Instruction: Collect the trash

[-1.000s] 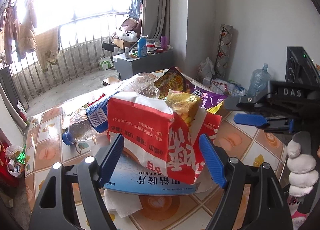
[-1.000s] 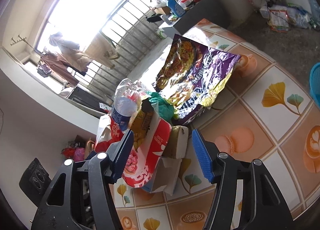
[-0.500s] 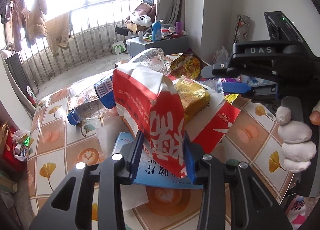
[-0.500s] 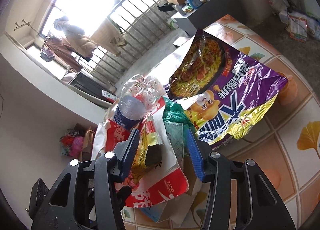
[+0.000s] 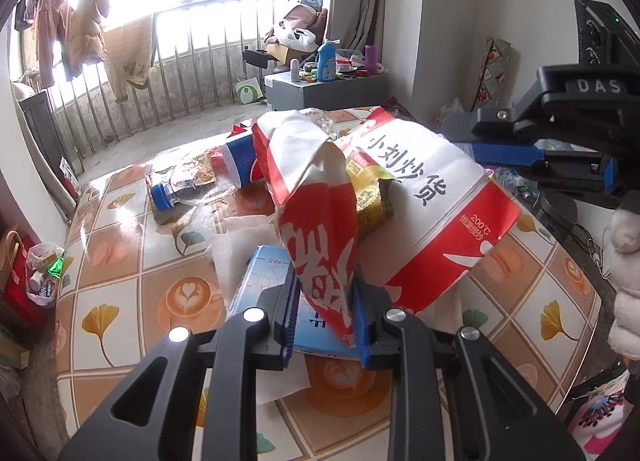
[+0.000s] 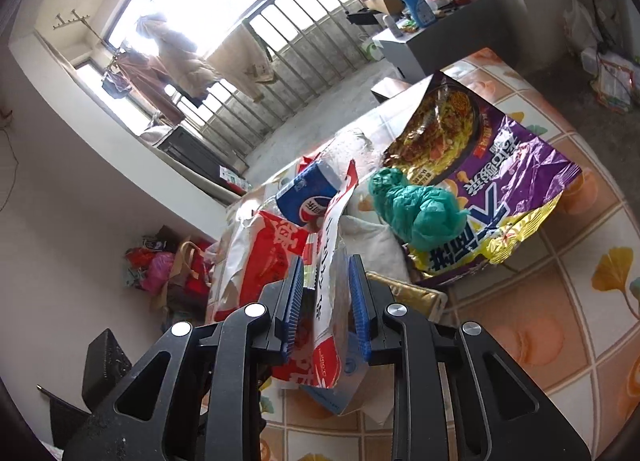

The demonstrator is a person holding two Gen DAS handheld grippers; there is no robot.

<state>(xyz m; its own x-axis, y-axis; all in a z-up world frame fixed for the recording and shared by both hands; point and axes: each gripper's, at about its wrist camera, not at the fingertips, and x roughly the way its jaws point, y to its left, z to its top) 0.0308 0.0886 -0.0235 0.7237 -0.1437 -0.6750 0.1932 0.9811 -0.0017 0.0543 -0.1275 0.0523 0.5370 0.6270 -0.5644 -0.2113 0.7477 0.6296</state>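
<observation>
Two grippers have hold of the same thing: a red-and-white paper snack bag [image 5: 420,197] with black printed characters, its mouth gaping toward the window. The left gripper [image 5: 323,313] pinches one folded edge of the bag between its blue ribbed pads, while the right gripper [image 6: 323,309] pinches the opposite wall. Judging by that two-sided hold, the bag is being spread open to serve as the collecting sack for the trash. Both sets of jaws have just been closing and now stand narrow, pressed on paper with nothing else between them.

Inside the mouth, just beyond the left jaws, sits a crumpled yellow foil wrapper [image 5: 370,193]. Under the left jaws a flat blue-and-white cardboard box [image 5: 260,281] lies on white tissue [image 5: 236,245]. Farther out, a crushed clear plastic bottle with a blue label and blue cap [image 5: 200,181] lies on the tiled tabletop [image 5: 120,301]. Right of the right jaws lie a scrunched green plastic bag [image 6: 416,209] and a large purple noodle packet [image 6: 500,181], both still outside the bag.
</observation>
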